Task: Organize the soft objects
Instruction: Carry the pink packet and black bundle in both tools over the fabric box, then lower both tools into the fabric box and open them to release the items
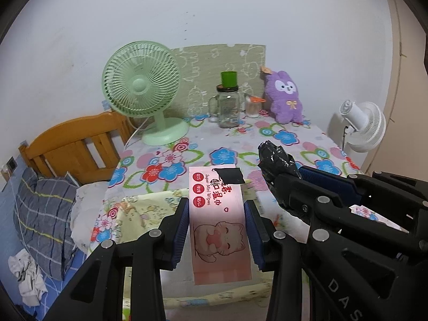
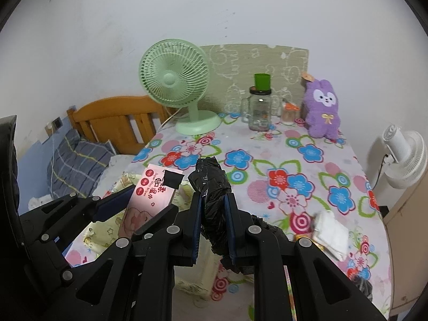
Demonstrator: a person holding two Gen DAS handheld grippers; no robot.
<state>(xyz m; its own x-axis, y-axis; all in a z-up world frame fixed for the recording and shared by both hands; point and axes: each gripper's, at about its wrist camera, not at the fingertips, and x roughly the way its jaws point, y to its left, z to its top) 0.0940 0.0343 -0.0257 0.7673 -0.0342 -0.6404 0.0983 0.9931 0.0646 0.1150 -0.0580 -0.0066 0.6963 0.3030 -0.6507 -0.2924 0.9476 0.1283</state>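
While the left gripper (image 1: 216,230) clamps its fingers on the pink wipes pack (image 1: 218,214), the right gripper (image 2: 214,230) grips a black plastic bag roll (image 2: 211,184). Both hang above a yellow fabric bin (image 1: 149,208) on the floral worktop (image 2: 307,160). Next move, probably: lower and release into the bin. A bed (image 1: 45,208) adjoins.

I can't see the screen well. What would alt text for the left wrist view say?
The left hand-held gripper clamps a pink pack of mini wipes above a floral tablecloth, while the right hand-held gripper beside it holds a crumpled black plastic bag. Behind stand a green desk fan, a glass jar and a purple plush toy.
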